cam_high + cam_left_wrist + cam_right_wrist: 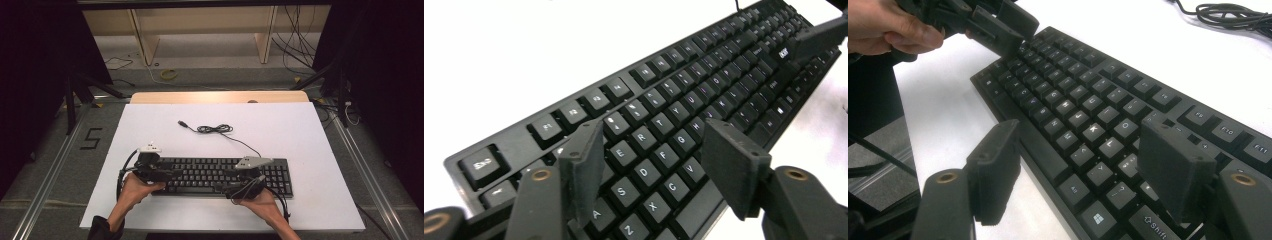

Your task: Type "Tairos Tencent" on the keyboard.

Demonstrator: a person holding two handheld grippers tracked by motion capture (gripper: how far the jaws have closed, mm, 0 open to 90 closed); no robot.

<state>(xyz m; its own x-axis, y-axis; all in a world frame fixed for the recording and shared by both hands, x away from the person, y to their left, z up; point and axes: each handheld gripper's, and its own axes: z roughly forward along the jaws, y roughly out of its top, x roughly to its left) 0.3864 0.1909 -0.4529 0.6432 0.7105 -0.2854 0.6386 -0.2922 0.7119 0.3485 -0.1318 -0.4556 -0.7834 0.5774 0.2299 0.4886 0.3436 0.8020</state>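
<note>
With both grippers hovering over the keyboard (220, 176) at lower centre of the high view, nothing is gripped: left gripper (649, 165) jaws apart over its left end, right gripper (1078, 172) jaws apart. Placement looks done; cable (215, 129) lies loose above it.

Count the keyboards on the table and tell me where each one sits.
1. A single black keyboard lies on the white table near the person's edge, with its cable coiled behind it. The left gripper hovers over its left end, the right gripper over its middle.
</note>
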